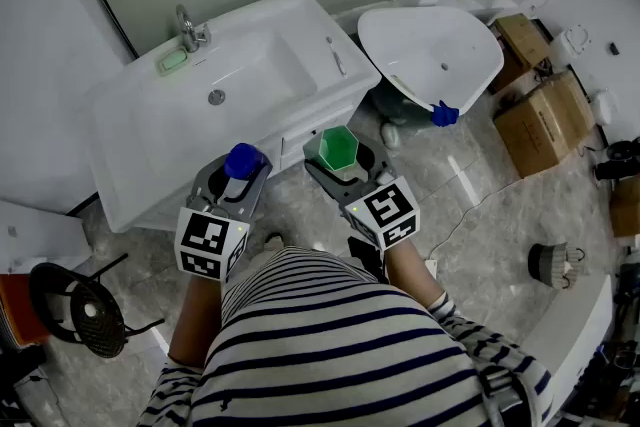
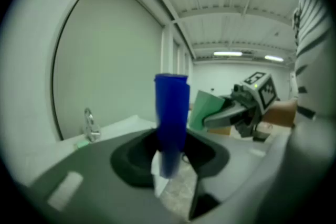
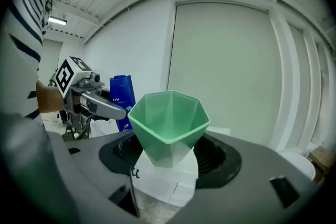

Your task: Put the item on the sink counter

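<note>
Small washroom, pale stone floor (image 1: 470,205), white walls. Ref. point for all positions: white sink (image 1: 150,130).

- Sink: counter (image 1: 300,25) runs round the bowl. Tap (image 1: 190,27) at back edge. Green soap (image 1: 174,60) lies on the counter just in front of the tap. Drain (image 1: 216,97) in bowl centre.
- Right of sink: a loose white basin (image 1: 430,55) sits tilted, close to the sink's right end. Cardboard boxes (image 1: 540,120) further right, well apart from the sink.
- Front-left of sink: black round item (image 1: 80,310) on the floor, type unclear.
- Operator: person in striped shirt (image 1: 340,345) stands in front of the sink, facing it, both arms fwd.

Left gripper (image 2: 170,153): clenched on a blue bottle (image 2: 171,113). Bottle upright, lower part between the jaws, top well above them. Held at the sink's front edge, approx. mid-length. It isn't on the counter.

Right gripper (image 3: 168,157): jaws wide, grasping a green cup (image 3: 168,118) by its base. Cup is faceted, mouth up, slightly tilted, empty as far as visible. Held just off the sink's front right corner, over the floor. It isn't on the counter.

Both grippers sit side by side, near but apart. Each shows in the other's view.
</note>
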Available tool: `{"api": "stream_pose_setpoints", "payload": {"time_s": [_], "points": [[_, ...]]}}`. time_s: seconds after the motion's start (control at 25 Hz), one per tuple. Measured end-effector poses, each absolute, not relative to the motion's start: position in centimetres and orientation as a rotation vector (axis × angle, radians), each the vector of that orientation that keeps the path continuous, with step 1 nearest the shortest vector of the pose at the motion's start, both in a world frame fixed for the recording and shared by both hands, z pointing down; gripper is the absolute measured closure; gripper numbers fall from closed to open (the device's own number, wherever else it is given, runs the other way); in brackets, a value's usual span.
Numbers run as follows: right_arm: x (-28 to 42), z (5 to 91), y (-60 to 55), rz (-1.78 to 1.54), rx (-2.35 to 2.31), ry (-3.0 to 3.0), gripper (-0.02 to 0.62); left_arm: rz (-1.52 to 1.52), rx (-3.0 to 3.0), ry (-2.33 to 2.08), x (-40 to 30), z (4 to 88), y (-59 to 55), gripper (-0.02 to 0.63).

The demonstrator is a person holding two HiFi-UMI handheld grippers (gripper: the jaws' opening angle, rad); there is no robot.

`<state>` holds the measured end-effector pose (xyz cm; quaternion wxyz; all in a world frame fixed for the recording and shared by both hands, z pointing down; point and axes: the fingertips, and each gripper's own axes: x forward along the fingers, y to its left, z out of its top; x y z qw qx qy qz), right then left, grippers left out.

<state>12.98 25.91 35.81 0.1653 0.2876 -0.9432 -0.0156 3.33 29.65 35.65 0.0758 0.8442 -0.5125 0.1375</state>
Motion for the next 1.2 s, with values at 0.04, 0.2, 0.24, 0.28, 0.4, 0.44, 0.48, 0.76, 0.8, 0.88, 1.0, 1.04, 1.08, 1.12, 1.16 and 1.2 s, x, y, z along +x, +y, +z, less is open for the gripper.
{"api": "stream_pose_setpoints", "payload": {"time_s": [0.04, 0.2, 0.24, 0.28, 0.4, 0.44, 0.48, 0.76, 0.8, 0.88, 1.0, 1.04, 1.08, 1.12, 1.16, 1.2], "points": [[13.0, 35.8, 25.9, -0.045, 0.821, -2.685, 0.293, 0.413, 2.534, -1.535, 3.3, 35.6, 29.6, 0.448], [13.1, 35.8, 25.7, -0.047, 0.831, -2.679, 0.293, 0.415, 2.547, -1.522, 3.5, 35.4, 29.3, 0.448], [13.2, 35.8, 25.6, -0.046, 0.833, -2.679, 0.293, 0.416, 2.551, -1.517, 3.6, 35.4, 29.2, 0.448], [13.3, 35.7, 25.5, -0.045, 0.834, -2.679, 0.293, 0.417, 2.554, -1.512, 3.8, 35.4, 29.1, 0.448], [13.2, 35.7, 25.4, -0.044, 0.834, -2.683, 0.293, 0.425, 2.556, -1.504, 3.9, 35.5, 29.0, 0.448], [13.1, 35.7, 25.4, -0.043, 0.834, -2.685, 0.293, 0.428, 2.556, -1.504, 3.8, 35.5, 28.9, 0.448], [13.0, 35.7, 25.3, -0.042, 0.833, -2.686, 0.293, 0.429, 2.554, -1.504, 3.7, 35.5, 28.9, 0.448], [13.1, 35.9, 24.8, 0.025, 0.856, -2.714, 0.293, 0.430, 2.537, -1.501, 3.5, 36.1, 28.4, 0.448], [13.1, 35.9, 24.6, 0.035, 0.861, -2.720, 0.293, 0.429, 2.536, -1.499, 3.5, 36.2, 28.3, 0.448], [12.9, 35.9, 24.5, 0.036, 0.867, -2.717, 0.293, 0.427, 2.536, -1.494, 3.4, 36.3, 28.2, 0.448], [12.4, 36.0, 24.5, 0.029, 0.862, -2.707, 0.293, 0.427, 2.538, -1.489, 3.1, 36.3, 28.0, 0.448], [12.2, 36.0, 24.5, 0.031, 0.859, -2.706, 0.293, 0.427, 2.539, -1.488, 2.9, 36.3, 27.8, 0.448], [12.0, 36.1, 24.4, 0.033, 0.857, -2.706, 0.293, 0.425, 2.540, -1.487, 2.8, 36.4, 27.7, 0.448], [11.8, 36.1, 24.4, 0.035, 0.855, -2.705, 0.293, 0.422, 2.542, -1.487, 2.6, 36.4, 27.6, 0.448], [11.7, 36.2, 24.4, 0.037, 0.855, -2.704, 0.293, 0.420, 2.543, -1.487, 2.5, 36.4, 27.5, 0.448], [11.5, 36.2, 24.4, 0.037, 0.857, -2.703, 0.293, 0.418, 2.544, -1.487, 2.2, 36.4, 27.4, 0.448]]}}
